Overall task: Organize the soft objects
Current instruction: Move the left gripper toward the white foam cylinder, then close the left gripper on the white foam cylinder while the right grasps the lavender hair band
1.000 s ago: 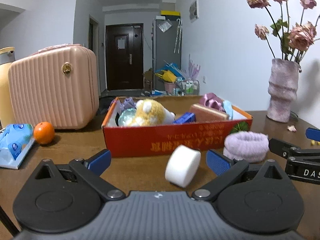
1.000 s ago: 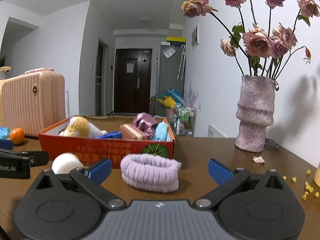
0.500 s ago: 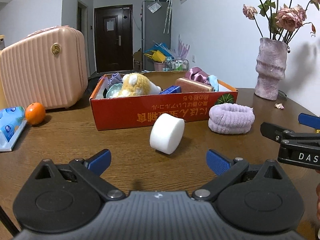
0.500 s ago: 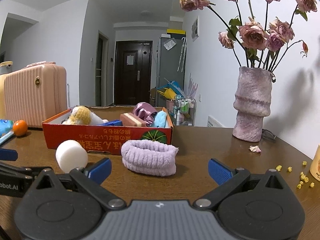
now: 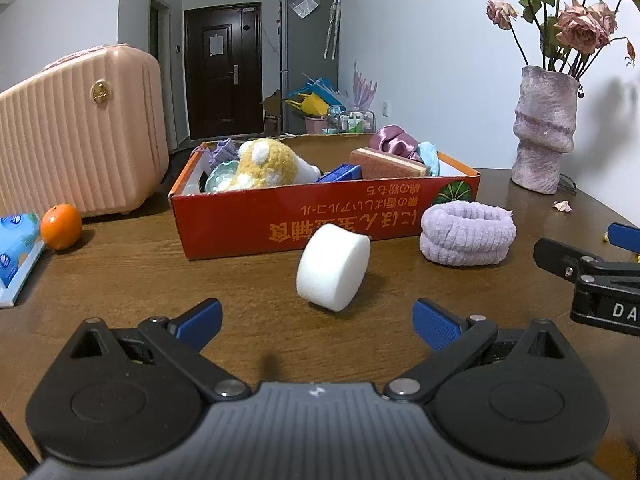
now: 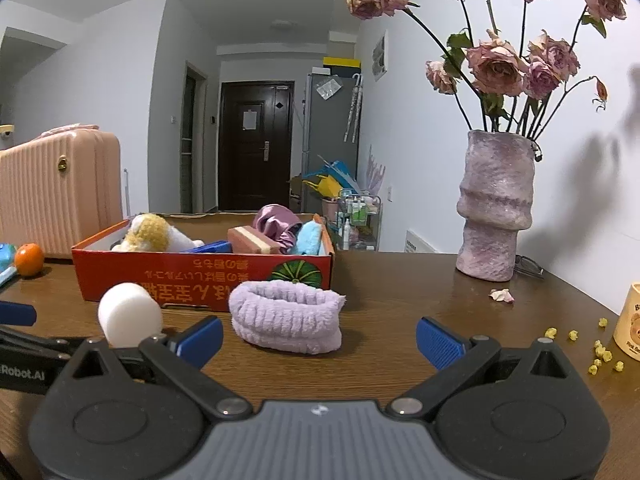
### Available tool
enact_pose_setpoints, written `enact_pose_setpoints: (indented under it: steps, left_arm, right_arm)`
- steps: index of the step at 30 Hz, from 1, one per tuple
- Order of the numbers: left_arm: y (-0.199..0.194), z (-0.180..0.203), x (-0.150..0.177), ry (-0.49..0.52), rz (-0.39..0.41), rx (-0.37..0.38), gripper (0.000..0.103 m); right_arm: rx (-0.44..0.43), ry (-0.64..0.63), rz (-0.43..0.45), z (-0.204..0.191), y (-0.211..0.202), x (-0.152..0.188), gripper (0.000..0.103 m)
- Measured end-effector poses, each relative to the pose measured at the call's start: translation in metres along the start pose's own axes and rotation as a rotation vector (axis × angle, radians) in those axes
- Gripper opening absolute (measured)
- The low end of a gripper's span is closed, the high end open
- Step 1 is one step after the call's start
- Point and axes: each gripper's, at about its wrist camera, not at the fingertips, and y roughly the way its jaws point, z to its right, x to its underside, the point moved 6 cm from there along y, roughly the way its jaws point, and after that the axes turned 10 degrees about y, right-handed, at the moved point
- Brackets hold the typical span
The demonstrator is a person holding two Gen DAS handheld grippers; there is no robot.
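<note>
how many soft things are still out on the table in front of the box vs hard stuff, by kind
white sponge: 1
purple headband: 1
orange: 1
vase: 1
total: 4, with 2 soft ones lying outside the red box

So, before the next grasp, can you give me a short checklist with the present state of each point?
1. Left gripper open and holding nothing: ok.
2. Right gripper open and holding nothing: ok.
3. White sponge free on the table, ahead of the left gripper: ok.
4. Purple headband free, ahead of the right gripper: ok.
5. Room left in the red box: cannot tell.
6. The grippers clear of each other: ok.
</note>
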Motion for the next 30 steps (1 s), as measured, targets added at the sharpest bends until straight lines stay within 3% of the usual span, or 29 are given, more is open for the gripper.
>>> enact_pose_setpoints:
  steps: [20,30]
  left_arm:
    - [0.049,0.006,-0.022,0.099,0.000,0.007,0.103]
    - [0.067,0.007,-0.022,0.123,-0.043,0.055,0.082]
  right_arm:
    - [0.081,0.066,-0.036,0.021,0.017,0.000,0.103]
    - [0.113,0.074,-0.045,0.027,0.023,0.000,0.103]
